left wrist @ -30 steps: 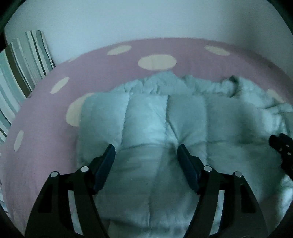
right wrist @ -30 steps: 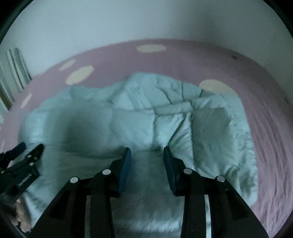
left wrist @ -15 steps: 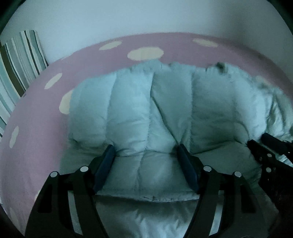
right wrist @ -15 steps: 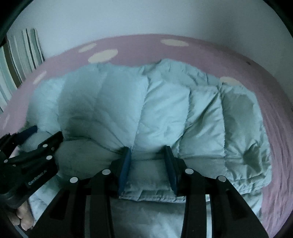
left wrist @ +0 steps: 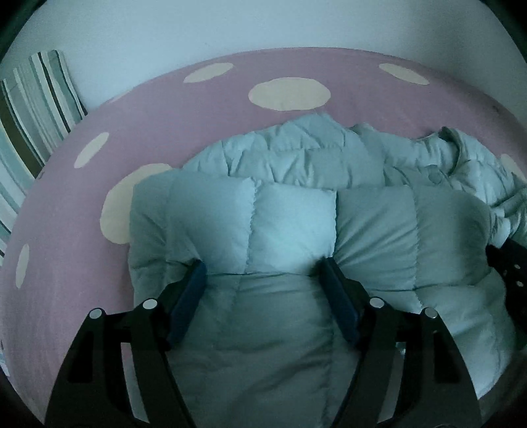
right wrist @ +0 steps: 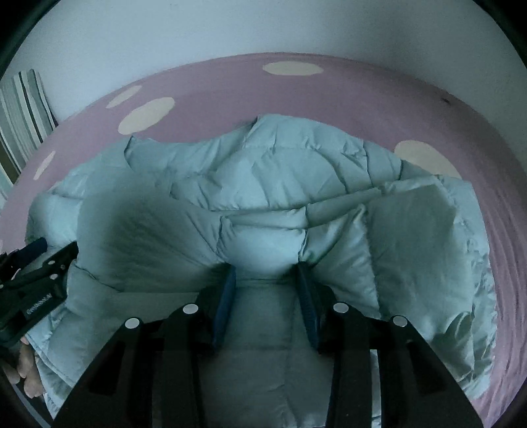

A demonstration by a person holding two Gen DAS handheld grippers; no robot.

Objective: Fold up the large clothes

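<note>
Two grippers, both clamped on the jacket [left wrist: 290, 224] hem: your left gripper [left wrist: 263, 273] pinches a wide puffed bunch, its jaws just eased wider with the fabric between them; your right gripper [right wrist: 265, 273] grips a narrower bunch. Jacket lies mid-bed, folded over itself, lower half doubled onto the upper. Sheet [left wrist: 82, 204] shows bare margin left and beyond the jacket; wall [left wrist: 263, 26] bounds the far edge, striped pillow [left wrist: 33, 108] at far left. Right side has sheet clear to the edge. Jacket is pale blue quilted down, puffy stitched channels, slick shell. Sheet is pink with cream oval spots, flat.
</note>
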